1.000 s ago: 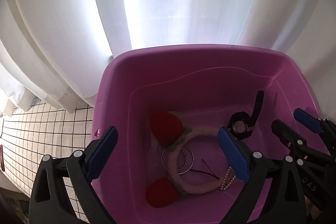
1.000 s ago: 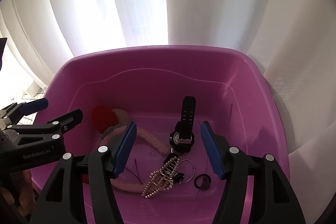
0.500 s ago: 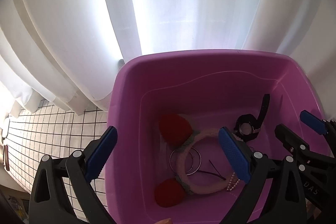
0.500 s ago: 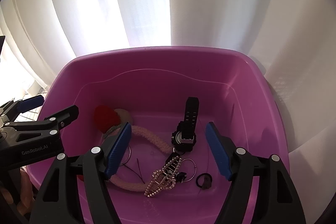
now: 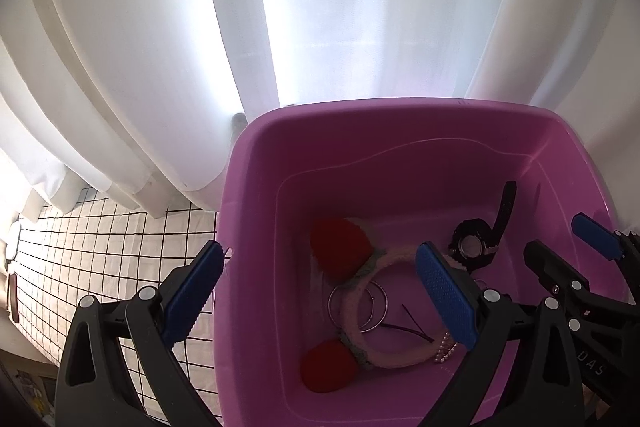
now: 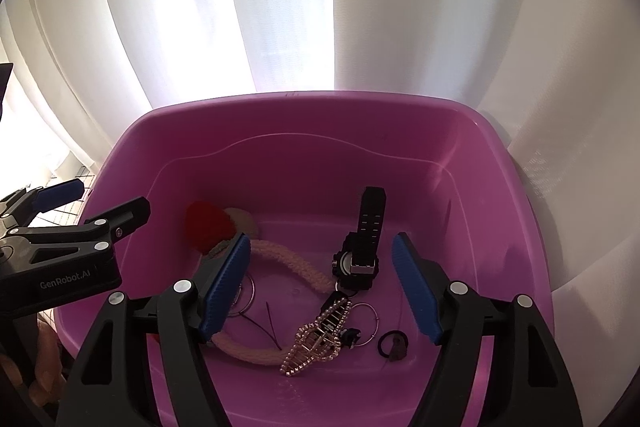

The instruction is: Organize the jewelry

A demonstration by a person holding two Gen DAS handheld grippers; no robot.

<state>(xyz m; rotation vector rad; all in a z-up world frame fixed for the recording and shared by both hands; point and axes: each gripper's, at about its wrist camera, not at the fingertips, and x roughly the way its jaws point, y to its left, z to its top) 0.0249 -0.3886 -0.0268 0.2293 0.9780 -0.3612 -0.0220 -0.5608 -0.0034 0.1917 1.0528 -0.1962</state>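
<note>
Plainly a sorting job barely begun: purple tub (image 6: 320,131) filling the lower half of both views, white curtain (image 5: 320,7) behind at twelve o'clock, grid-patterned worktop (image 5: 100,247) showing at nine o'clock of the left view.

Inside the tub, largest first: fuzzy pink headband (image 6: 288,259) with red ears (image 5: 340,247), curving across the floor from ten o'clock toward six. Next, black watch (image 6: 360,251), strap propped up toward twelve o'clock against the far wall. Then beaded gold clip (image 6: 316,335) at six o'clock of the watch, thin silver hoops (image 5: 358,307) lying inside the headband's curve, small dark ring-like piece (image 6: 394,345) at three o'clock of the clip, and a thin dark wire or hairpin (image 6: 272,323).

Left tool (image 5: 316,291) spread wide, empty, poised over the tub's near left rim. Right tool (image 6: 320,287) likewise spread wide, gripping nothing, lined up over watch and clip.

Step in hand, by judgement: choosing a first piece. Next move likely calls for lowering the right tool onto the watch body, closing across its bulk, and lifting clear without snagging the clip touching it.

Hard to make out: no destination tray or box anywhere in view; second red ear blocked in the right view; small dark piece too blurred to identify.
</note>
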